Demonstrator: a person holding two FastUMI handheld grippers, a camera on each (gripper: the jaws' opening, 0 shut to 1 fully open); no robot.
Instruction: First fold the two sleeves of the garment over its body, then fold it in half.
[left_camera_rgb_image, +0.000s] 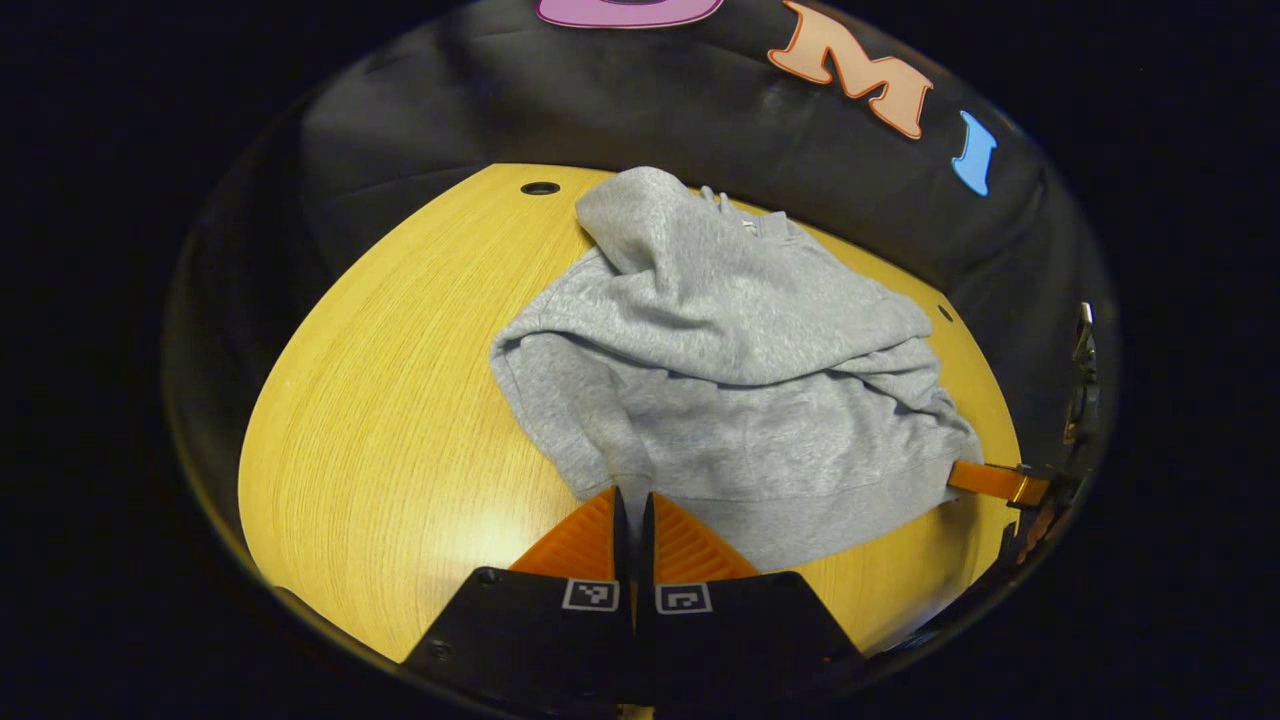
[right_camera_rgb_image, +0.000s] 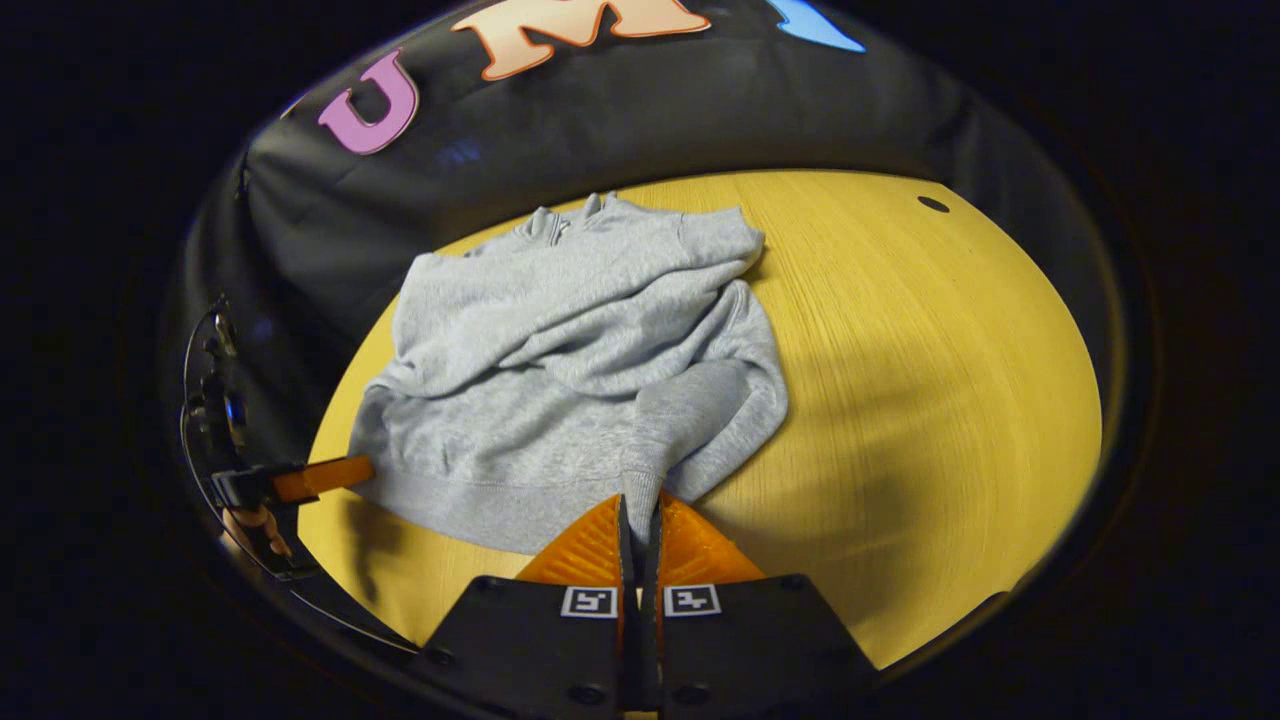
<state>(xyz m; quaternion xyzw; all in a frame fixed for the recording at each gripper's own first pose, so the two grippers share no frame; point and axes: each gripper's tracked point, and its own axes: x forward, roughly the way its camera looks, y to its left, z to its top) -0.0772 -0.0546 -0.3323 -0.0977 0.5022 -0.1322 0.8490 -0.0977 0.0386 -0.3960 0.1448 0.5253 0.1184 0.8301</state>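
1. The left gripper (left_camera_rgb_image: 632, 497) has wedge-shaped ribbed fingers on black blocks with small screws.
2. Each block carries a square black-and-white marker.
3. The right gripper (right_camera_rgb_image: 638, 503) looks the same.

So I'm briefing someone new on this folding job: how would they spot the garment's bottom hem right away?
On the round yellow wooden table lies a grey fleece sweatshirt, sleeves already folded over its body. Its hem is the ribbed band along the edge farthest from the collar, nearest both grippers, left gripper and right gripper shut at its corners.
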